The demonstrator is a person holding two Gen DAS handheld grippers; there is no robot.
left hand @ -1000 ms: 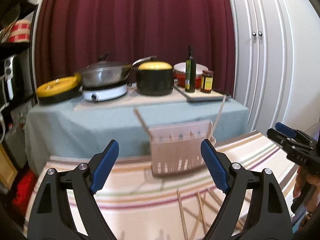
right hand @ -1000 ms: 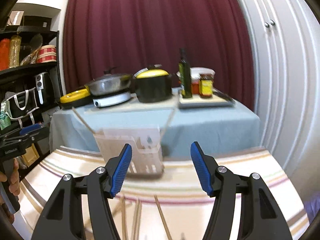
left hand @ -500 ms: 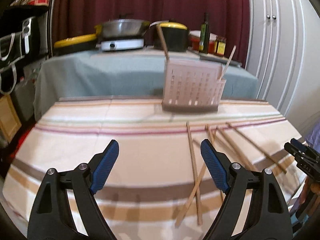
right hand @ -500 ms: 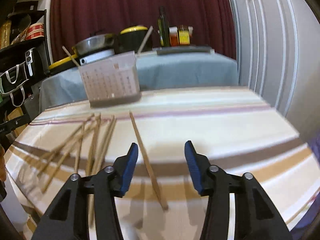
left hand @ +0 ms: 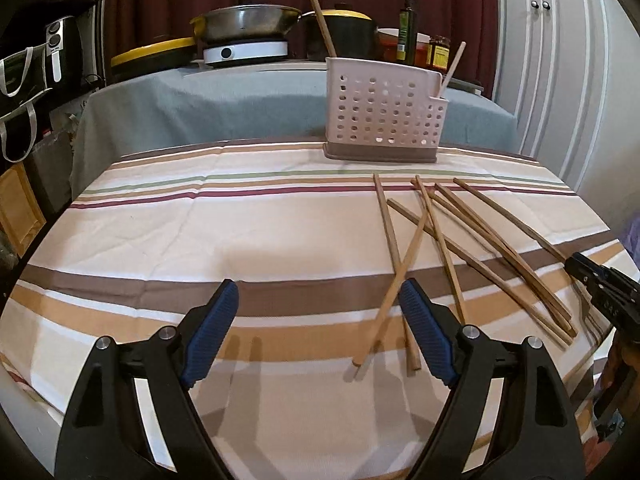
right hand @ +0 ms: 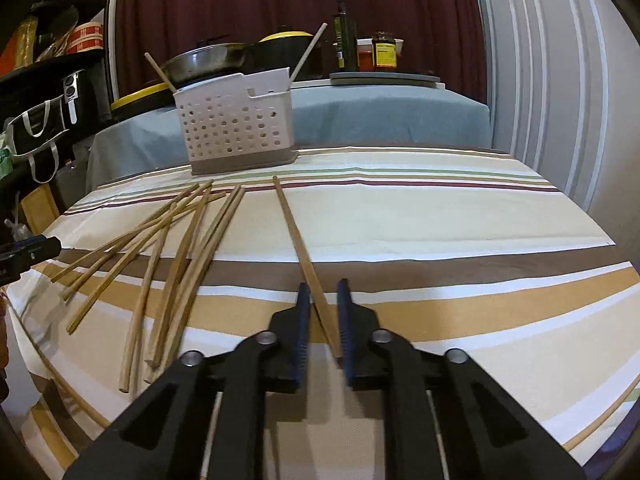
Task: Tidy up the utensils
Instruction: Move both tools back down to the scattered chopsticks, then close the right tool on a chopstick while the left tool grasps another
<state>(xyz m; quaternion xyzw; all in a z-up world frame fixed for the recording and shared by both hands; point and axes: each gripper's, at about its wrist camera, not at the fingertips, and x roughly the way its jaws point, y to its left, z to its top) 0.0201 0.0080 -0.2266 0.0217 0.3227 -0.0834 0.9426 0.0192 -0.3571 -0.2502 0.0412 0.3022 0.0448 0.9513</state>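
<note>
Right wrist | right gripper [right hand: 323,320] nearly together around chopstick [right hand: 298,240] | left gripper [left hand: 316,328] apart, empty

The utensil holder [left hand: 383,114] stands at the far edge of the counter [left hand: 200,240], with two chopsticks [left hand: 321,24] leaning out of it. Before it, loose chopsticks [right hand: 176,256] lie crossed in a heap on the counter. One single chopstick [right hand: 298,248] lies apart to their right, its near end between the right gripper's [right hand: 323,320] fingers. Behind the holder stands a second counter [left hand: 240,100] bearing pots [left hand: 252,24] and bottles [left hand: 406,26]
</note>
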